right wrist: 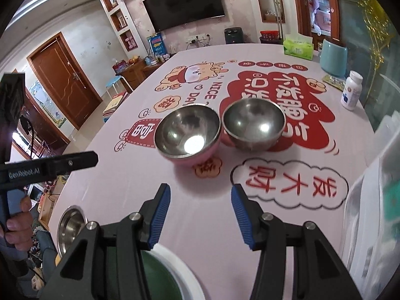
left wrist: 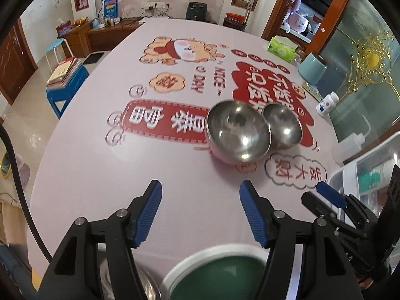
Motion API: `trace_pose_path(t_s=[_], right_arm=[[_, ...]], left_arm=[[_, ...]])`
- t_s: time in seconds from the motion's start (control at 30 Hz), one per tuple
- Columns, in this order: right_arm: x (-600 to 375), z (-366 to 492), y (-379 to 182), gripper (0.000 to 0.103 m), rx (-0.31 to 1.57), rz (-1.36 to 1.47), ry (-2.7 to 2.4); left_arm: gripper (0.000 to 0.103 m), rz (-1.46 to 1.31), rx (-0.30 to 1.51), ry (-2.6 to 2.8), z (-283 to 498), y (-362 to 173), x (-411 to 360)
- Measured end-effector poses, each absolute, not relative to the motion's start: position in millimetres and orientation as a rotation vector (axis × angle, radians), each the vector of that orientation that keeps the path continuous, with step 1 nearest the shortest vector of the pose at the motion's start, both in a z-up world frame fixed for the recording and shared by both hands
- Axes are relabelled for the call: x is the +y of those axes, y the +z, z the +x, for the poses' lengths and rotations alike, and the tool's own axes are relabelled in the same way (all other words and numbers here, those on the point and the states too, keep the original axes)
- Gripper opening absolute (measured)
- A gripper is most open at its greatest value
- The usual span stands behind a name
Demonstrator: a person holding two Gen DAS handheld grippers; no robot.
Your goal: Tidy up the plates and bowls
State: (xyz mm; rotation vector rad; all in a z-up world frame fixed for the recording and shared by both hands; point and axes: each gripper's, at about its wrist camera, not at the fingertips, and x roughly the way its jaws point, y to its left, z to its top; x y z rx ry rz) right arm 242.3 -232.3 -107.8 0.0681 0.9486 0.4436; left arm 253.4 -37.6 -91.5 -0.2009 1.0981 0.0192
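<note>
Bright, even light (bowls glare), fisheye-warped edges.

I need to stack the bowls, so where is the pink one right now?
The pink bowl stands mid-table ahead of both grippers, touching or nearly touching the smaller steel bowl on its right in both views, on the printed tablecloth.

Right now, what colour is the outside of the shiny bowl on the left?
Pink. The left bowl is steel inside with a pink outer shell, clearest in the right wrist view.
</note>
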Motion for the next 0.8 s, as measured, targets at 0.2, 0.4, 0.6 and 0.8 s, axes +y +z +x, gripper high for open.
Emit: trace_pose_path(t_s=[0.2,0.4,0.6,0.8], right_arm=[[-225,267,-109,0.051,0.939,0.102,0.444],[-218,287,-114,0.051,0.937,0.138,0.441],[-214,303,-129,0.051,0.969,0.182,0.442],[-212,314,-147,0.051,1.005,0.248,0.442]], left_arm=[[0.068,-0.172,1.093,0.011,282,-89,-46],[0.069,-0.142,1.099,0.003,303,-94,-54],[0.068,-0.142,1.108,0.001,318,-106,-55],[0.068,-0.146,1.124,0.0,334,-129,-55]])
